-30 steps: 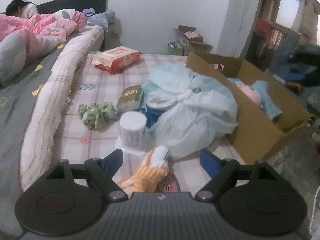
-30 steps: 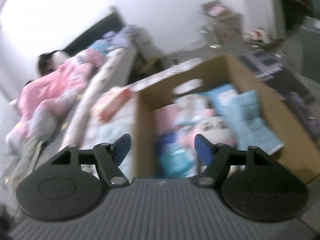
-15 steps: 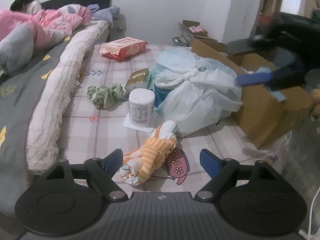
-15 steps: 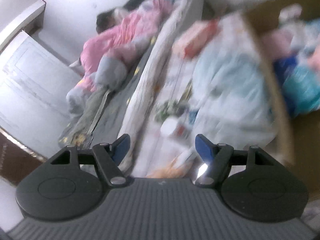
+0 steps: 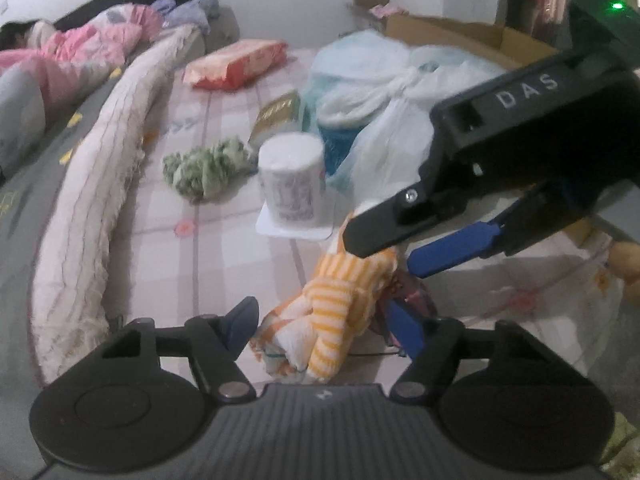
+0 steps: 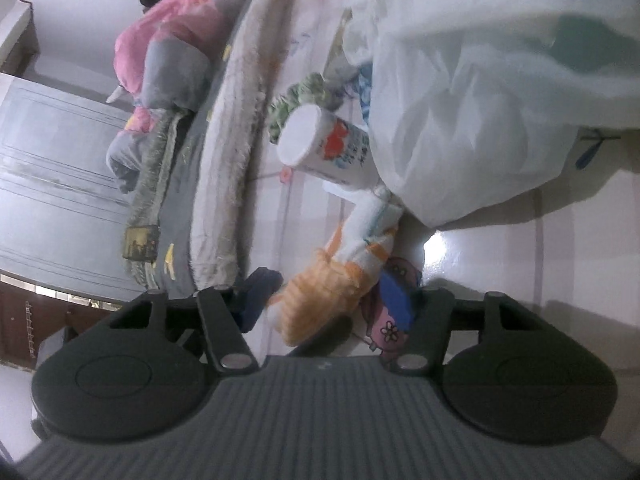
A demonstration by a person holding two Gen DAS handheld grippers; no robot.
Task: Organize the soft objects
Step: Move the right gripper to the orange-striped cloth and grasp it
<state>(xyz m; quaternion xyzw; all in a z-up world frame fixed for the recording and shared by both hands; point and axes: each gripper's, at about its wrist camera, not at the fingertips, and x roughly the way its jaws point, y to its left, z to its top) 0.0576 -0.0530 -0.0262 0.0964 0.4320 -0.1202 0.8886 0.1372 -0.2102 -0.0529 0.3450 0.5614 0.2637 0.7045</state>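
Note:
An orange-and-white striped cloth bundle [image 5: 332,316] [image 6: 320,292] lies on the checked bedsheet [image 5: 224,264]. My left gripper [image 5: 324,324] straddles its near end. The jaws are closing, and the blue pads stand close to the cloth without clearly pressing it. In the left wrist view my right gripper [image 5: 404,252] reaches in from the right over the bundle's far end. In its own view the right gripper [image 6: 326,296] has the cloth between its closing jaws, with the pads at its sides. A green scrunched cloth [image 5: 204,166] [image 6: 298,94] lies farther back.
A white paper roll [image 5: 290,178] [image 6: 320,148] stands just behind the bundle, beside a tied white plastic bag [image 5: 380,92] [image 6: 480,100]. Behind are a cardboard box [image 5: 448,32], a red wipes pack [image 5: 240,64] and a gold pack [image 5: 276,114]. A rolled blanket [image 5: 92,200] and a lying person [image 5: 80,44] are at the left.
My left gripper sank onto the striped bundle and its jaws narrowed. My right gripper swung from over the cardboard box down to the same bundle and now shows in the left wrist view.

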